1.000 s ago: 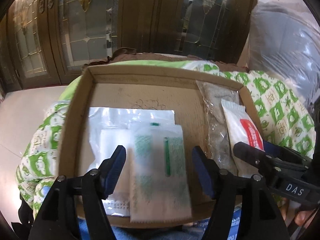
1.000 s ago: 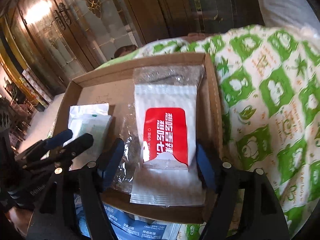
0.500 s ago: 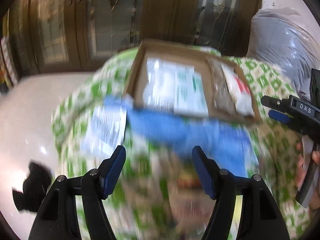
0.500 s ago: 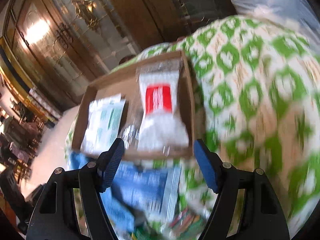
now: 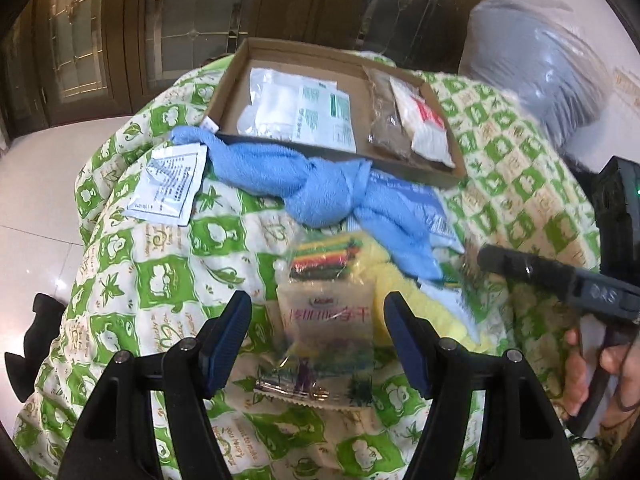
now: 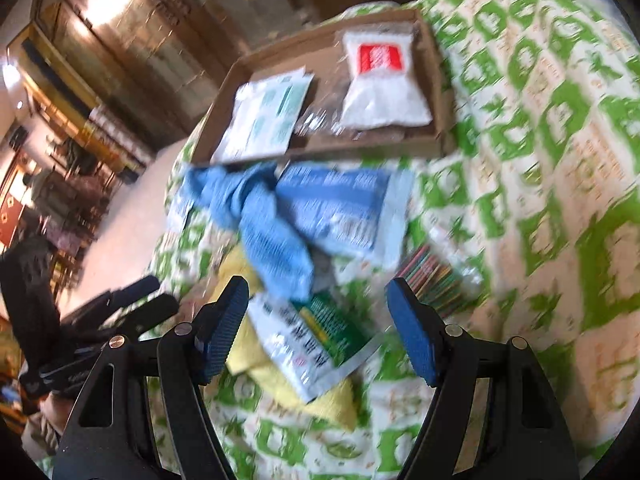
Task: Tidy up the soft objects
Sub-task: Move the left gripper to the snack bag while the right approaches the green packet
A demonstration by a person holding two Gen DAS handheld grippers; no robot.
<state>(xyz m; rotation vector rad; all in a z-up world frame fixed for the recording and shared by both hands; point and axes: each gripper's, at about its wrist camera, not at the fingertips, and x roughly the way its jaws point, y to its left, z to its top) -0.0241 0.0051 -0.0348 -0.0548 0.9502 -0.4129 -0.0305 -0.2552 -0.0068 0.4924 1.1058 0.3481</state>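
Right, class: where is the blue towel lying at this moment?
In both wrist views the blue towel lies knotted on the green quilt, against the near edge of the cardboard tray, with the yellow cloth nearer the cameras.

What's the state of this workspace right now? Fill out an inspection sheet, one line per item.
Surface: green-and-white patterned quilt, rumpled, carrying everything.
Job's things: cardboard tray holds white and green-printed packets, a clear brownish packet and a red-label white packet. Outside the tray: knotted blue towel, yellow cloth, a clear snack packet, a white sachet, a blue-printed packet, a green-and-white packet.
Clutter: plastic-wrapped grey bundle at the far right.
Grippers: left gripper open, empty, over the snack packet; right gripper open, empty, over the green-and-white packet.
Cables: nothing seen.
Surroundings: dark wooden glazed doors, pale tiled floor.
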